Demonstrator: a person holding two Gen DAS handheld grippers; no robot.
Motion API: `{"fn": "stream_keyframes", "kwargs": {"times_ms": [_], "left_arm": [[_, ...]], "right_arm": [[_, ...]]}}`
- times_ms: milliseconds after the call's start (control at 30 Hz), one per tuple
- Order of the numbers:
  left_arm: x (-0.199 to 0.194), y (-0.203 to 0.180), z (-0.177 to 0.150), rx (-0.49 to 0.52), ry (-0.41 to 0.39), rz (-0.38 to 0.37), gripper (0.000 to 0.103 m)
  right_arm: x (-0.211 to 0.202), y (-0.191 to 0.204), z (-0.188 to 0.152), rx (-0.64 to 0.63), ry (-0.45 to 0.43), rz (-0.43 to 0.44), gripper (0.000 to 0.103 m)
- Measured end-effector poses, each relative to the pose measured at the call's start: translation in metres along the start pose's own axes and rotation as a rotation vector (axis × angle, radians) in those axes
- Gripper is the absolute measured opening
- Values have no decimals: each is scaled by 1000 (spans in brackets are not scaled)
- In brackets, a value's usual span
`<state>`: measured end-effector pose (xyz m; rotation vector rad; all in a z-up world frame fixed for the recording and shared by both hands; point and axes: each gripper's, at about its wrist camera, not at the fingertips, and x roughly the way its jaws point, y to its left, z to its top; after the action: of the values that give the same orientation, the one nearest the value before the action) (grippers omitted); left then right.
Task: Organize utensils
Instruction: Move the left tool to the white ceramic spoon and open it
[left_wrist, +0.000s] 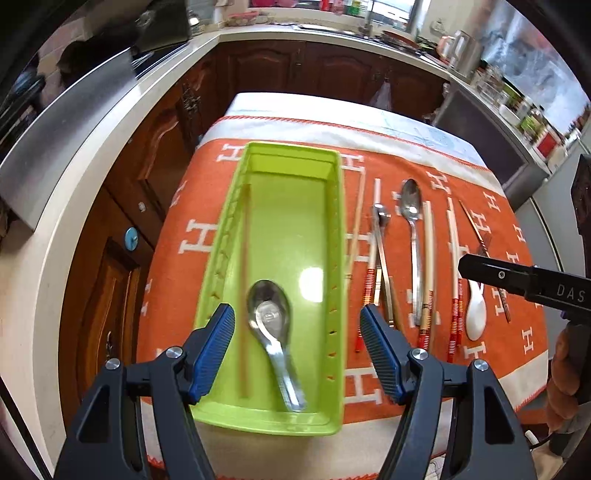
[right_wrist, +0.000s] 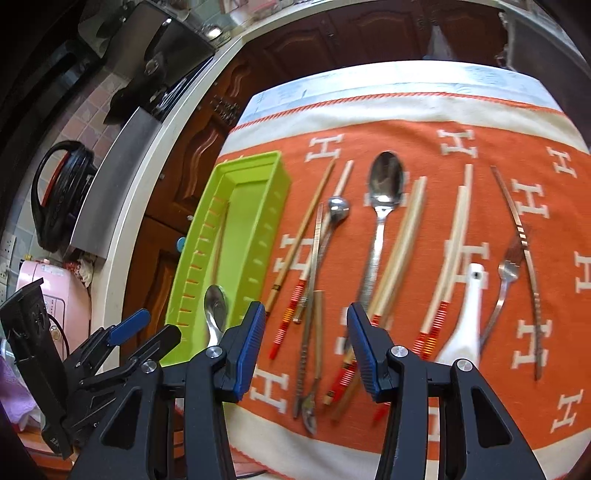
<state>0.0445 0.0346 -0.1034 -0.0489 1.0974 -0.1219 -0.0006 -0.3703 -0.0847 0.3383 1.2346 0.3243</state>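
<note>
A lime green tray (left_wrist: 334, 229) (right_wrist: 275, 177) lies on the orange cloth. A metal soup spoon (left_wrist: 271, 317) (right_wrist: 215, 306) and one wooden chopstick (left_wrist: 244, 280) lie in it. My left gripper (left_wrist: 297, 343) is open and empty, above the tray's near end. To the tray's right lie several chopsticks (right_wrist: 404, 236), a long metal spoon (left_wrist: 413, 221) (right_wrist: 384, 192), a white ceramic spoon (left_wrist: 475, 306) (right_wrist: 467, 317), a fork (right_wrist: 506, 280) and a small ladle (right_wrist: 334, 214). My right gripper (right_wrist: 306, 350) is open and empty above the chopstick handles; it also shows in the left wrist view (left_wrist: 463, 266).
The orange cloth with white H marks (right_wrist: 443, 122) covers a small table. Dark wooden cabinets (left_wrist: 288, 70) and a white worktop (left_wrist: 92, 155) run along the left and back. A steel hood (left_wrist: 62, 110) and a black pot lid (right_wrist: 59, 192) are at the left.
</note>
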Motion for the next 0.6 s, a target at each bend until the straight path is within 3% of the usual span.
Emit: {"fn": "stream_keyframes", "kwargs": {"times_ms": [600], "left_arm": [[10,-110,28,139,-1,-91,68]], "right_arm": [[-84,-102,-29,82,-171,-127,47]]}}
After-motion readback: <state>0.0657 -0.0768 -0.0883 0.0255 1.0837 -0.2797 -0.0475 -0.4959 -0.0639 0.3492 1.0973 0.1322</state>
